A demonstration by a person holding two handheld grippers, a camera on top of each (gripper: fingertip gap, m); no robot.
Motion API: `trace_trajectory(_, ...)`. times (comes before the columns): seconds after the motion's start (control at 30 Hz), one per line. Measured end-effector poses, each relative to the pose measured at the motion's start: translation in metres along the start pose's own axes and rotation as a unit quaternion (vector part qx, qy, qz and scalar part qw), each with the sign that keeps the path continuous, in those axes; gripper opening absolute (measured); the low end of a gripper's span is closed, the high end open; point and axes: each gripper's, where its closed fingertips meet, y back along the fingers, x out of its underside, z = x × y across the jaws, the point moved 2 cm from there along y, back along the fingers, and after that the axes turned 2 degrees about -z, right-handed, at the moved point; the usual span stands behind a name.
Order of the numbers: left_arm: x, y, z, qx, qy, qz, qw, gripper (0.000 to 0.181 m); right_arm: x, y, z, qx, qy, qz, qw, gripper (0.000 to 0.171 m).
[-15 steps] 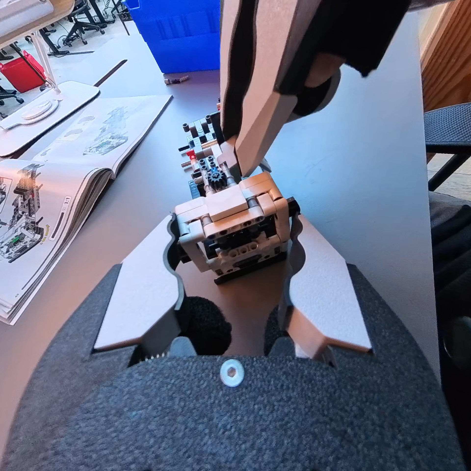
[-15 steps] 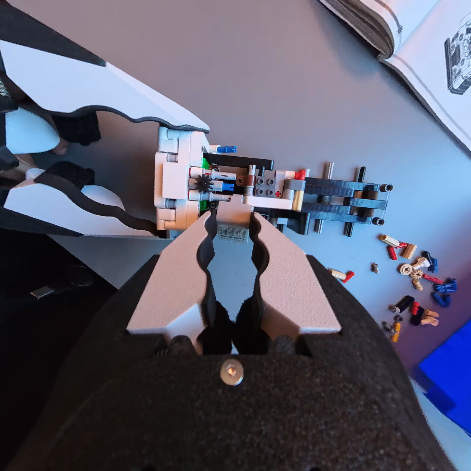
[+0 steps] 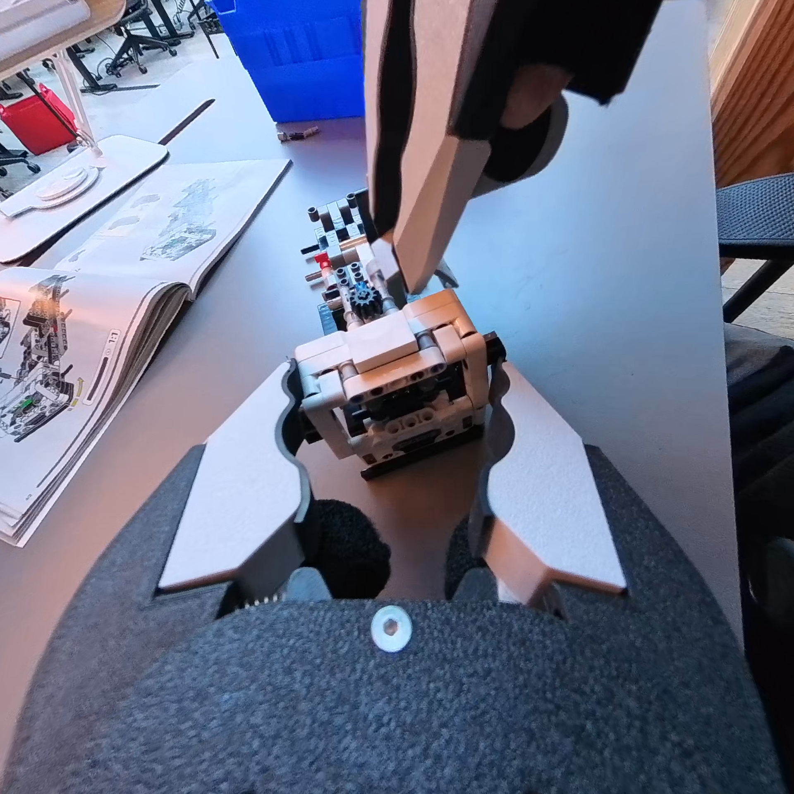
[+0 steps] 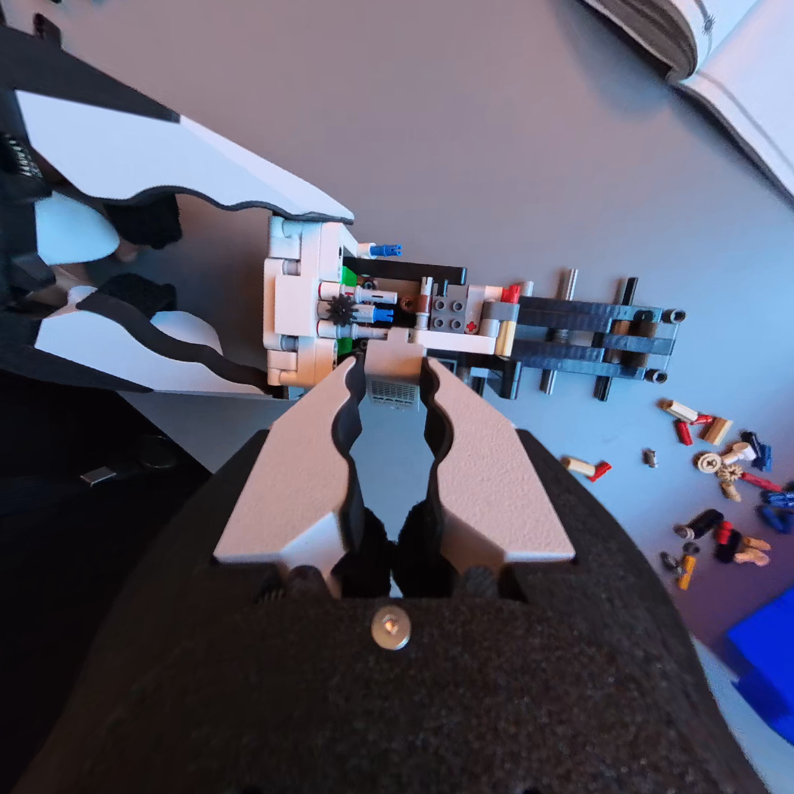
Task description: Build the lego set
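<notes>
one lego build (image 4: 386,318) on the grey desk (image 3: 580,300), lying long-ways: a white boxy block at one end, a dark blue-black frame at the other, and a small black gear (image 4: 341,307) plus two blue pins poking out in between. two grippers on it.

left gripper (image 3: 393,399) has its jaws spread about as wide as the white block and squeezing it from both sides, so that end is clamped. in the right wrist view you can see the same two white fingers (image 4: 193,206) hugging the block.

right gripper (image 4: 391,371) comes in from the side, jaws narrow, pinching one small white piece (image 4: 393,365) that sits right up against the middle of the build, next to the gear. can't tell if that piece is fully seated.

one open instruction booklet (image 3: 107,309) lies off to the left of the build. one blue bin (image 3: 300,56) at the far end of the desk. one loose scatter of small parts (image 4: 722,485), tan, red, blue, black, orange bits, too small and blurry to count properly, lying near the frame end, well clear of both grippers.
</notes>
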Motion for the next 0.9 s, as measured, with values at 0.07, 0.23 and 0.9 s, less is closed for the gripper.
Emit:
trace_trajectory(0.07, -0.0001, -0.0001, -0.0006, 0.002, -0.002, 0.000, 1.000, 0.087, 0.0013, 0.0007, 0.0007, 0.005, -0.004, 0.020, 1.000, 0.024)
trace_trajectory(0.23, -0.0002, 0.0000, -0.0008, 0.002, -0.002, -0.001, 1.000, 0.087, -0.0007, 0.0009, 0.0002, -0.016, -0.007, 0.067, 0.998, 0.024)
trace_trajectory(0.9, 0.0000, -0.0002, 0.0004, -0.009, -0.004, 0.002, 1.000, 0.086, -0.0031, 0.0007, -0.0008, -0.031, 0.014, 0.129, 0.991, 0.024)
